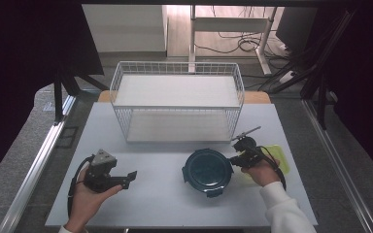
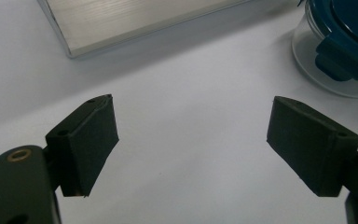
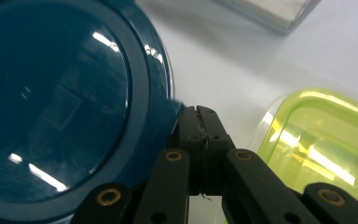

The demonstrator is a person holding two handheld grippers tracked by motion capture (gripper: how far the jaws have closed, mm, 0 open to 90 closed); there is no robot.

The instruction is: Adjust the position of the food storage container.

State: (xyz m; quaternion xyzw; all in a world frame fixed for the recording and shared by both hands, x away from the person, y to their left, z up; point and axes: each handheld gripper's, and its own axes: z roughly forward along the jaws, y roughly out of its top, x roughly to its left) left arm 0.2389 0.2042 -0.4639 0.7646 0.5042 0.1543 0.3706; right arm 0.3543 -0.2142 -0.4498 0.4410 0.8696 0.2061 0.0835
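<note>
Yellow-green container (image 3: 326, 140) cut off rightward

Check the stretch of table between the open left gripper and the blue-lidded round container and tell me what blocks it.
Nothing visible does. The left gripper has only bare white table between it and the blue-lidded container. The right gripper is shut at the container's far side, beside the yellow-green container, off that path.

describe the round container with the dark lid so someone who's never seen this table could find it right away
Start at the white wire basket at the back of the table; the round container sits in front of its right half. Its dark teal lid with clip tabs sets it apart from the yellow-green container to its right.
</note>
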